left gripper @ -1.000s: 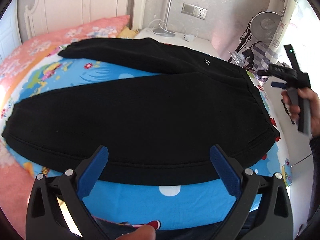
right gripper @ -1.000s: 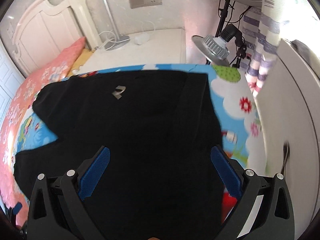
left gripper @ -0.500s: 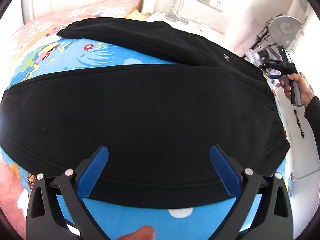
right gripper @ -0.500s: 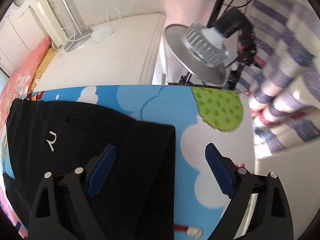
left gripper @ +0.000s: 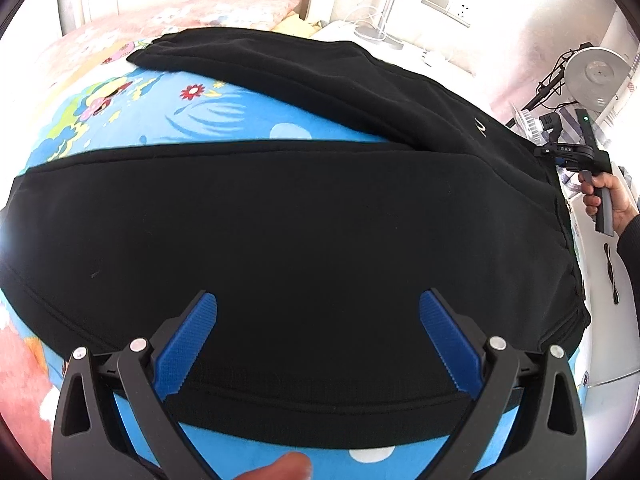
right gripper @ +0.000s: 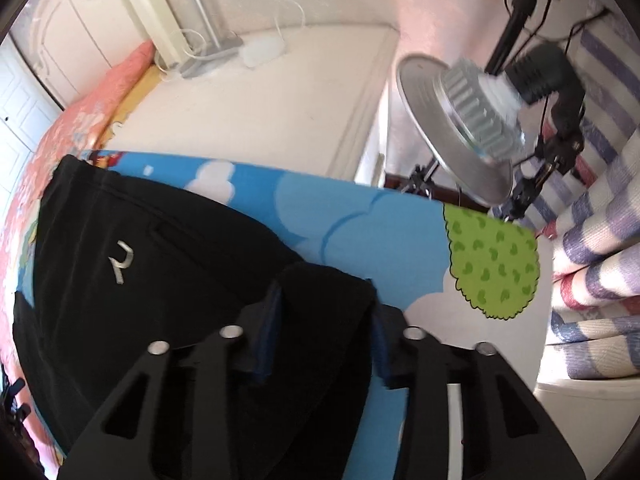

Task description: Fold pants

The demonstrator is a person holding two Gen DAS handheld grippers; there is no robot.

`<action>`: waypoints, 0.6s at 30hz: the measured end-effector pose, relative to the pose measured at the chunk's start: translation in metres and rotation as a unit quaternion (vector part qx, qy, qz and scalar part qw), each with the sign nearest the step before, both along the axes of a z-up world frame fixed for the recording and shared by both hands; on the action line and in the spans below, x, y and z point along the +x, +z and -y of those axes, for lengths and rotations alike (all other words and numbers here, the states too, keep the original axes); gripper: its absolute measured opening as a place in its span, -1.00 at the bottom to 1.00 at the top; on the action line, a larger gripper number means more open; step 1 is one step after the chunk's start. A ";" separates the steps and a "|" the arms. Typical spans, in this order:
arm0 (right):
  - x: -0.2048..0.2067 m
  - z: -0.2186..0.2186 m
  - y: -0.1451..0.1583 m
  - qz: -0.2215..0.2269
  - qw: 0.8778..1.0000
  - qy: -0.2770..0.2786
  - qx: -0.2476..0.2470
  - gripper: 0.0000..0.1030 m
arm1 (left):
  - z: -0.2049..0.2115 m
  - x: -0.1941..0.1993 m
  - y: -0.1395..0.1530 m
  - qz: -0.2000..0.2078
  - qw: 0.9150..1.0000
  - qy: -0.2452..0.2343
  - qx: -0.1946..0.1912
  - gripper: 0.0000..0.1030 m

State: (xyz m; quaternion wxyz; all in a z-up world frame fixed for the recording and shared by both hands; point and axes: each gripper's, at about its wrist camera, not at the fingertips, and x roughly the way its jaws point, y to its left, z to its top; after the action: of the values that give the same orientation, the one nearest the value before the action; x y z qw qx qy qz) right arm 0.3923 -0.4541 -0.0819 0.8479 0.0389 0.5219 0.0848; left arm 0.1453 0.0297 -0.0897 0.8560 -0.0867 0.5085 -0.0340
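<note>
2 hand-held grippers work 1 pair of black fleece pants (left gripper: 320, 220) spread flat on a blue cartoon-print bedsheet (left gripper: 224, 120).

Ahead of the left gripper (left gripper: 318, 314), whose blue-padded jaws stand wide apart with nothing pinched, lies the near pant leg, its lower hem running just under the fingertips; the other leg stretches away beyond it toward a pink floral pillow (left gripper: 224, 4). Far to that gripper's right, a hand (left gripper: 610, 200) holds the other tool at the waistband. The right gripper (right gripper: 326, 300) has just been closing, and its jaws now pinch a raised corner of the black waistband between the pads; left of it sits a small silver logo (right gripper: 120, 266), and ahead to the right stands a silver lamp reflector (right gripper: 448, 132).
</note>
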 end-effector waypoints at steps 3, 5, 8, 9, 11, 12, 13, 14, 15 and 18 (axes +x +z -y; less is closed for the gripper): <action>-0.031 -0.024 0.044 0.069 0.997 0.013 -0.021 -0.44 | 0.001 0.006 0.011 0.017 1.000 -0.005 -0.004 0.96; -0.069 -0.046 0.078 0.124 0.991 0.030 -0.031 -0.46 | 0.000 0.011 0.018 0.028 1.000 -0.007 -0.011 0.96; -0.142 -0.086 0.111 0.190 0.978 0.066 -0.057 -0.47 | -0.004 0.021 0.028 0.039 0.998 -0.009 -0.040 0.96; -0.169 -0.099 0.116 0.204 0.974 0.079 -0.060 -0.48 | -0.006 0.025 0.033 0.045 0.998 -0.010 -0.051 0.96; -0.213 -0.115 0.116 0.216 0.970 0.097 -0.058 -0.49 | -0.011 0.032 0.039 0.051 0.995 -0.013 -0.084 0.96; -0.241 -0.124 0.110 0.215 0.970 0.106 -0.050 -0.51 | -0.015 0.036 0.041 0.051 0.993 -0.018 -0.109 0.96; -0.257 -0.129 0.102 0.211 0.970 0.112 -0.043 -0.52 | -0.016 0.040 0.042 0.050 0.990 -0.021 -0.131 0.96; -0.276 -0.136 0.091 0.200 0.972 0.115 -0.036 -0.58 | -0.020 0.048 0.042 0.047 0.985 -0.028 -0.165 0.96; -0.287 -0.136 0.083 0.194 0.974 0.114 -0.033 -0.69 | -0.022 0.054 0.041 0.044 0.981 -0.031 -0.187 0.95; -0.313 -0.145 0.043 0.151 0.983 0.103 -0.011 -0.73 | -0.028 0.085 0.035 0.031 0.967 -0.031 -0.250 0.94</action>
State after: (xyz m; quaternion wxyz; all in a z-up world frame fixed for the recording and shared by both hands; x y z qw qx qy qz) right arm 0.0794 -0.3094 -0.0386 0.9040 -0.0373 0.3900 0.1712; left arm 0.2299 0.0575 -0.0545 0.8209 -0.2807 0.4600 -0.1892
